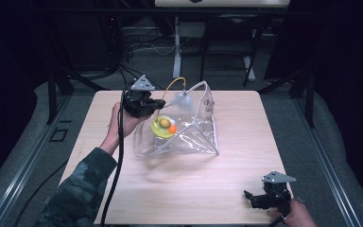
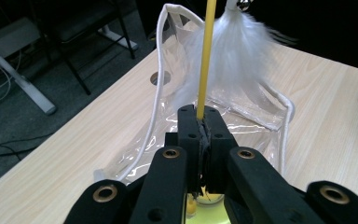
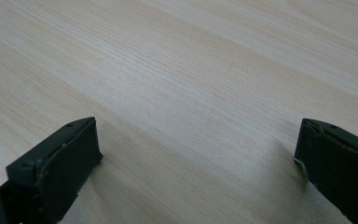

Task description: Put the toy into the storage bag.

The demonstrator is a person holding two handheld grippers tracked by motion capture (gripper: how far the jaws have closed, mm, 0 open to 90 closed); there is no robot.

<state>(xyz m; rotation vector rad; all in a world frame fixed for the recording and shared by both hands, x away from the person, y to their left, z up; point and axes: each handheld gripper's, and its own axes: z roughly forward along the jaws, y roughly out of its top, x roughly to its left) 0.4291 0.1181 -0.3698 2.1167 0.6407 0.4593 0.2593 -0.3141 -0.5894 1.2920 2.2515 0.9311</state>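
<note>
On a pale wooden worktop (image 1: 184,184), a person's left hand (image 1: 123,124) held the left gripper (image 2: 201,122) at the left edge of a clear plastic bag (image 1: 194,135) near the middle. Its jaws were clamped together on a thin yellow wand (image 2: 206,56), which rose and curved over to a white feather tuft (image 2: 242,51) at the bag's open mouth. Below the gripper sat the toy's yellow base (image 1: 163,127) with an orange ball (image 1: 172,128); whether the base lay inside the bag could not be told. The right gripper (image 1: 260,198) rested at the worktop's near right corner, well apart from the bag, its jaws wide apart over bare wood.
</note>
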